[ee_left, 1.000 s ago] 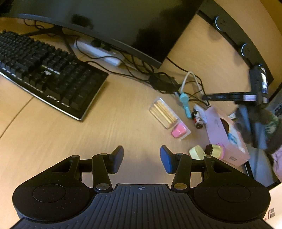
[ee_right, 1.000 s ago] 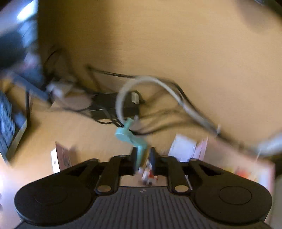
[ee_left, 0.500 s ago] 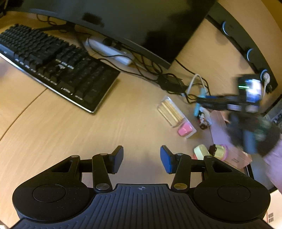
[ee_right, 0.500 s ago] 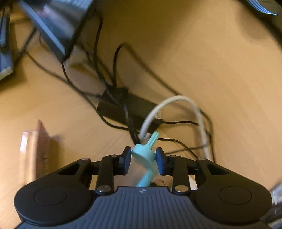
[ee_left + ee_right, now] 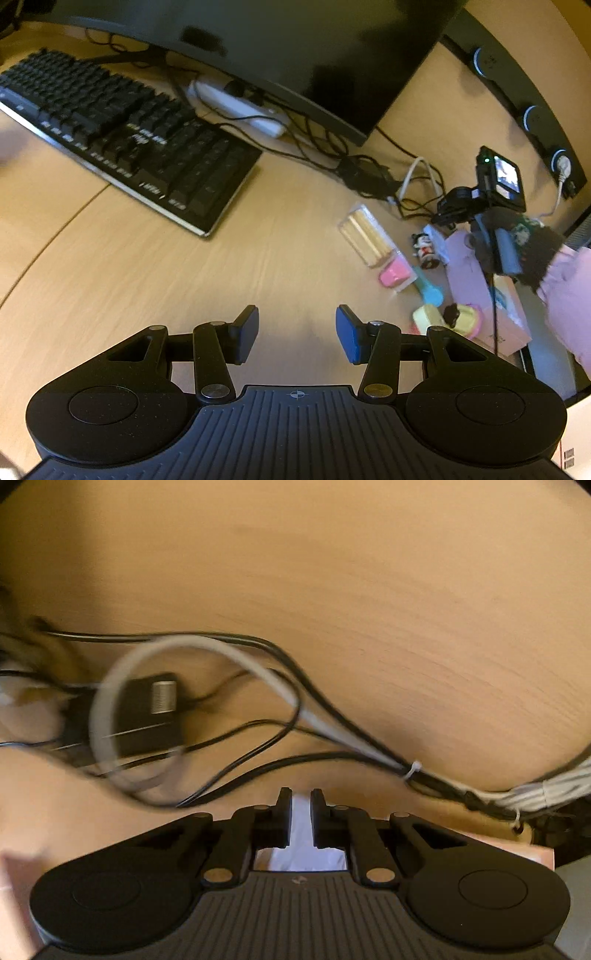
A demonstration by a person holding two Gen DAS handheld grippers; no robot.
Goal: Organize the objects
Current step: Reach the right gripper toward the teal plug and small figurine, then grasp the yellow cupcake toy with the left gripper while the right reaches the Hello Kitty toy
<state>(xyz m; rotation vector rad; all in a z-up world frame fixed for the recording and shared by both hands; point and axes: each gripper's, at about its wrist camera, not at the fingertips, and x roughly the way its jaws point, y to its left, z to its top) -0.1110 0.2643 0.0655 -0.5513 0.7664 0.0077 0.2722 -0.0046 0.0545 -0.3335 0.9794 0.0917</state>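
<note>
In the left wrist view, my left gripper (image 5: 295, 334) hangs open above bare desk with nothing between its blue pads. To its right lie a clear box of wooden sticks (image 5: 364, 236), a pink piece (image 5: 395, 275), a teal tool (image 5: 430, 291), a small figurine (image 5: 424, 247), a yellow item (image 5: 428, 315) and a yellow-pink cup (image 5: 467, 319) beside a pink box (image 5: 476, 280). My right gripper (image 5: 448, 212) hovers above the figurine. In the right wrist view, the right gripper (image 5: 301, 797) is closing to shut over white paper, with nothing between the jaws.
A black keyboard (image 5: 122, 136), a monitor (image 5: 295, 48) and a white power strip (image 5: 240, 107) fill the back left. Tangled black and grey cables (image 5: 258, 716) and a black adapter (image 5: 147, 716) lie ahead of the right gripper. A gloved hand with a pink sleeve (image 5: 565, 291) holds it.
The right gripper held the teal tool, then lost it and closed empty; the tool now lies by the pink piece. The right hand swung across the cables. The left gripper barely moved.
</note>
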